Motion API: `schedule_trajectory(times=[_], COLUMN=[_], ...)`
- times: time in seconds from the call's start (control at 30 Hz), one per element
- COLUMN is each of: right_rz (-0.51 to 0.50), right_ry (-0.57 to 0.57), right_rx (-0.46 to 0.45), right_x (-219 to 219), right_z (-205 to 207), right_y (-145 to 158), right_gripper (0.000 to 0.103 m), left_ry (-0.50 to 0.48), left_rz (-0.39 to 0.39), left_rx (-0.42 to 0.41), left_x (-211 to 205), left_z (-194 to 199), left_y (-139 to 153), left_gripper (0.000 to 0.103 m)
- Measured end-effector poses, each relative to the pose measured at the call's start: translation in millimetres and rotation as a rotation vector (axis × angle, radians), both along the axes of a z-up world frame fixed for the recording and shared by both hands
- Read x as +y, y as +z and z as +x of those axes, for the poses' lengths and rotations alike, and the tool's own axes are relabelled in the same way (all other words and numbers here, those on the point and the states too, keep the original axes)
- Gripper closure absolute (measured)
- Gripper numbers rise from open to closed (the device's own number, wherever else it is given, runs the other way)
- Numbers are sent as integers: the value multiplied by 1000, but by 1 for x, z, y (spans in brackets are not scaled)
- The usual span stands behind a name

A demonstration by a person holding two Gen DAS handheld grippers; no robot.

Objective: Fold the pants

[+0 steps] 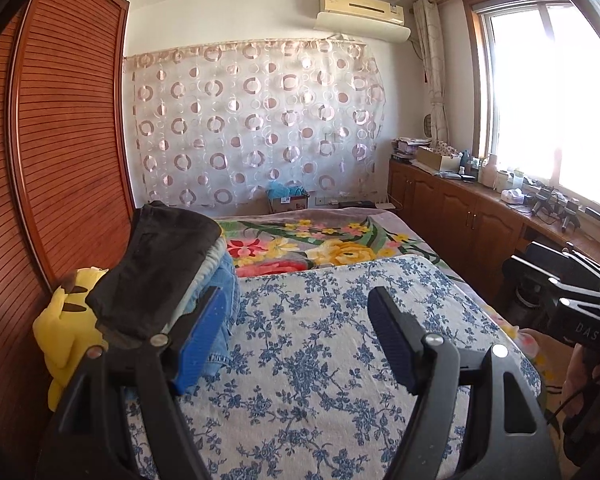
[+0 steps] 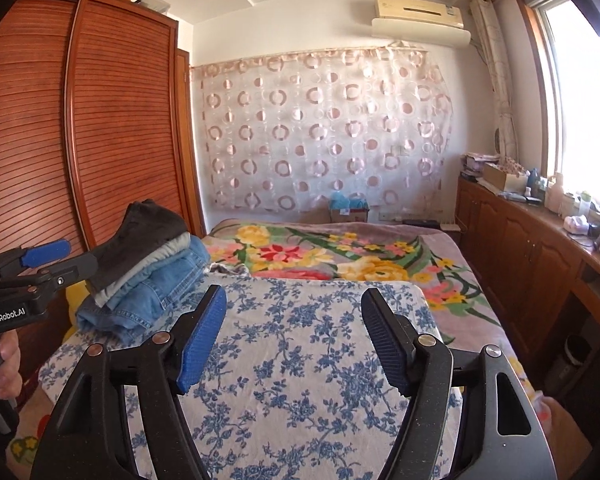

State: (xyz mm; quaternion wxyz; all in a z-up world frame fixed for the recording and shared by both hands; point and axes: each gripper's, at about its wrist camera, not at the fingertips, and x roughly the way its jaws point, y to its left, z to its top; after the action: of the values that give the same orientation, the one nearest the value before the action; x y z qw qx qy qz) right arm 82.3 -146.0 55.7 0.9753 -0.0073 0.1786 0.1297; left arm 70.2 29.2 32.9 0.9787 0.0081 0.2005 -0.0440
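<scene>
A stack of folded pants (image 1: 172, 276) lies at the left edge of the bed, dark pants (image 2: 148, 232) on top, grey and blue denim ones (image 2: 148, 296) beneath. My left gripper (image 1: 300, 332) is open and empty, just right of the stack above the blue-flowered cloth (image 1: 320, 352). It also shows in the right wrist view (image 2: 56, 256), its fingers beside the stack. My right gripper (image 2: 296, 336) is open and empty above the same cloth (image 2: 300, 360). Its body shows at the right edge of the left wrist view.
A yellow plush toy (image 1: 66, 320) sits left of the stack against the wooden wardrobe (image 1: 60, 140). A flowered blanket (image 2: 340, 256) covers the far bed. Wooden cabinets (image 2: 520, 248) with clutter run under the window on the right.
</scene>
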Motion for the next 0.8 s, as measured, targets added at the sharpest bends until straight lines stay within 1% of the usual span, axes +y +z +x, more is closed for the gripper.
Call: schedule_trajectory(times=[0.23, 0.33, 0.8], right_rz=[9, 6, 8], right_ry=[-26, -31, -43], right_rx=[13, 15, 21], right_x=[-8, -8, -9], right_z=[-13, -15, -13], right_y=[-9, -11, -13], right_gripper=[31, 31, 31], left_ry=[15, 19, 28], left_rz=[14, 9, 12], left_rx=[24, 31, 44], left_x=[1, 4, 8], left_z=[-12, -14, -13], left_y=[-16, -20, -26], left_gripper=[29, 29, 29])
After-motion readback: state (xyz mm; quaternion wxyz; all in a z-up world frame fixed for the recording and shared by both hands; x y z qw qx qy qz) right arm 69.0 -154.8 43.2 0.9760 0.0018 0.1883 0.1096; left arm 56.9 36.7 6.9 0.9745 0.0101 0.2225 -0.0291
